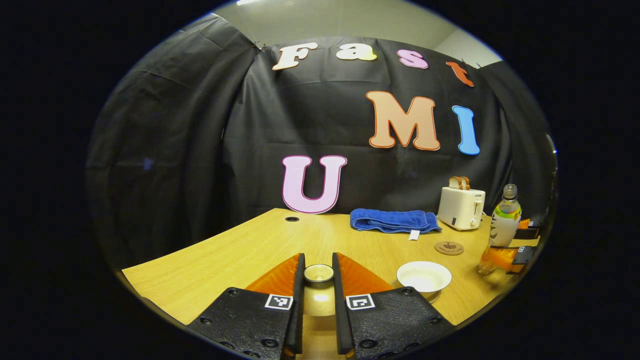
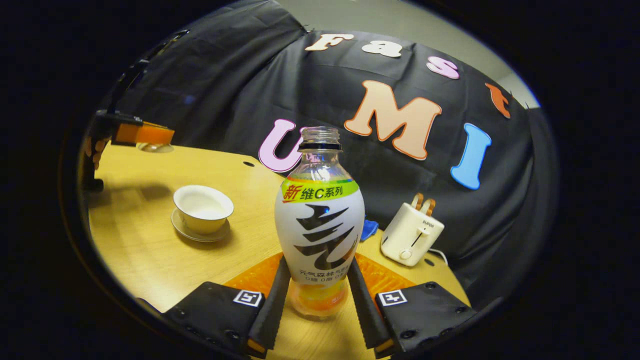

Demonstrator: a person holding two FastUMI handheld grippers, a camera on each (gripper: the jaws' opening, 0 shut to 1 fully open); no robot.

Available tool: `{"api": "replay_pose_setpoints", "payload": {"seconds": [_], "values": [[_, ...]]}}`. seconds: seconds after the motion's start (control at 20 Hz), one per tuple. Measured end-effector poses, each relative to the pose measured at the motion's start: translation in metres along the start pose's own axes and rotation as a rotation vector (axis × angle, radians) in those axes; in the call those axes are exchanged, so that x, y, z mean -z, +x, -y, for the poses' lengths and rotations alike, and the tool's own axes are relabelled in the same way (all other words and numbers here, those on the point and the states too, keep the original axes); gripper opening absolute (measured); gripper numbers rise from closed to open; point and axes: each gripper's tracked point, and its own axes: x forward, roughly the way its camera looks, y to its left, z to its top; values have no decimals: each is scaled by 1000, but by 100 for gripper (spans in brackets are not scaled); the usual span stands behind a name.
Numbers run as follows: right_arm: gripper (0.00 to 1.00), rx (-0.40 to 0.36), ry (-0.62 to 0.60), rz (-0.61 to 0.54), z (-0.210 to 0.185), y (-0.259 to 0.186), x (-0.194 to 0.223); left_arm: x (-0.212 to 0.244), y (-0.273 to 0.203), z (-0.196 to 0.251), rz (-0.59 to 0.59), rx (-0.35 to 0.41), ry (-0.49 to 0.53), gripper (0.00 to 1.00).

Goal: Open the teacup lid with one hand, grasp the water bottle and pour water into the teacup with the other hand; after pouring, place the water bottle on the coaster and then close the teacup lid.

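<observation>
My left gripper (image 1: 318, 257) is shut on the knob of the white teacup lid (image 1: 319, 274), which it holds above the table. It is also seen far left in the right gripper view as the left gripper (image 2: 142, 134), with the lid (image 2: 155, 147) under it. The open teacup (image 1: 424, 276) (image 2: 203, 206) stands on its saucer (image 2: 200, 233). My right gripper (image 2: 319, 261) is shut on the lower body of the uncapped water bottle (image 2: 319, 220), which is about upright. From the left gripper view, the bottle (image 1: 504, 222) and right gripper (image 1: 517, 255) are at the far right. The round brown coaster (image 1: 448, 247) lies behind the cup.
A folded blue towel (image 1: 392, 220) lies at the back of the wooden table (image 1: 240, 255). A white toaster (image 1: 461, 206) (image 2: 411, 232) with bread slices stands beside it at the back right. The black cloth wall closes off the back.
</observation>
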Motion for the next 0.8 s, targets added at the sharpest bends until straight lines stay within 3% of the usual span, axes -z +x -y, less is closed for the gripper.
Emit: {"api": "replay_pose_setpoints", "payload": {"seconds": [0.3,0.8], "values": [[68,36,-281,42,-2,16,-22,-5,-2,-6,11,-4,-11,24],[68,8,-653,26,-42,37,2,-9,-3,-9,19,-2,-23,24]]}}
